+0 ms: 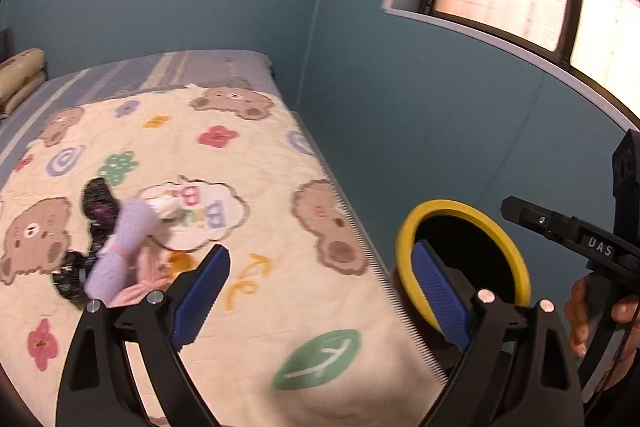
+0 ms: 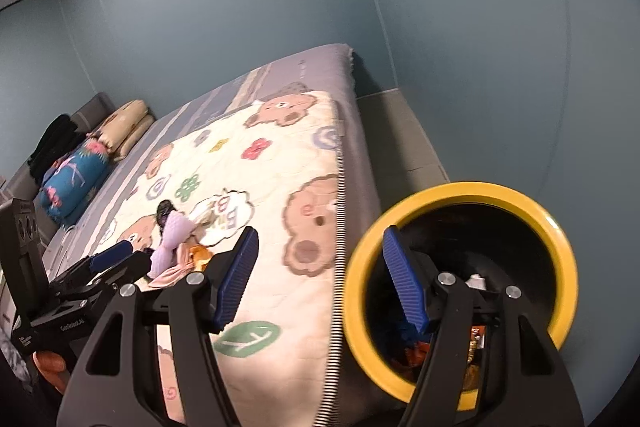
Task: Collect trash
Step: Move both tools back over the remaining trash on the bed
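Left gripper (image 1: 320,291) and right gripper (image 2: 320,279), both with jaws apart and gripping nothing. Trash pile (image 1: 116,247) on the bear-print quilt (image 1: 260,155): a lilac wrapper (image 1: 124,251) with its long axis running from the near bed edge toward the far wall. Yellow-rimmed bin (image 2: 460,291) beside the bed, its mouth tilted toward the cameras.

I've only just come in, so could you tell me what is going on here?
A person holds a gripper in each hand above a bed. Both the left gripper and right gripper are open and empty. A pile of scraps lies on the quilt, and a yellow-rimmed bin beside the bed holds some trash.
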`<state>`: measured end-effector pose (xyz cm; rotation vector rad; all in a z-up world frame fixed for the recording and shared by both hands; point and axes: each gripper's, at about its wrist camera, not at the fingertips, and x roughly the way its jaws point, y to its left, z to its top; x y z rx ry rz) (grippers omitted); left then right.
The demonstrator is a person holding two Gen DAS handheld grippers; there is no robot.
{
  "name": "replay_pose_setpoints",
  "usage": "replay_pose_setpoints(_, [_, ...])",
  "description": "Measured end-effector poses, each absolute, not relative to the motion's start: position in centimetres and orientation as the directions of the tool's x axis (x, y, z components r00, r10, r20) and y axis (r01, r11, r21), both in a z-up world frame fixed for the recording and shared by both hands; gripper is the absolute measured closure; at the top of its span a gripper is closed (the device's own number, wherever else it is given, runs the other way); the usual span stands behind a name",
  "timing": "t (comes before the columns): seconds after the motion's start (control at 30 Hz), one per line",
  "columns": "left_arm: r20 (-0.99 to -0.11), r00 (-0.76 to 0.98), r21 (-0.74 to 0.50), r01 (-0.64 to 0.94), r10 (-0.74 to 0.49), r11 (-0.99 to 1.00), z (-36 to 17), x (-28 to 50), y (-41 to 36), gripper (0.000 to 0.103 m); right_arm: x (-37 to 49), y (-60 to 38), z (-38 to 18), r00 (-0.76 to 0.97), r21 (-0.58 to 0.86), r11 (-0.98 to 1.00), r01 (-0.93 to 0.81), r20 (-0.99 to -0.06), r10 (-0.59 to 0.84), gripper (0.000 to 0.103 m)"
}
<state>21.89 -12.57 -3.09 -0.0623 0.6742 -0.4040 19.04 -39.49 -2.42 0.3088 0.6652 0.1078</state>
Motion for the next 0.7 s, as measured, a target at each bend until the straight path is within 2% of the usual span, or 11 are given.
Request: replay_pose_setpoints(0.7, [-0.648,0.751,-0.143,0.044,-0.127,0.989,-6.5,23.9,3.1,0.014,25.0,-24.7,-3.1,0.684,0.267,0.94,-0.214,-0.645,0.34,0.041])
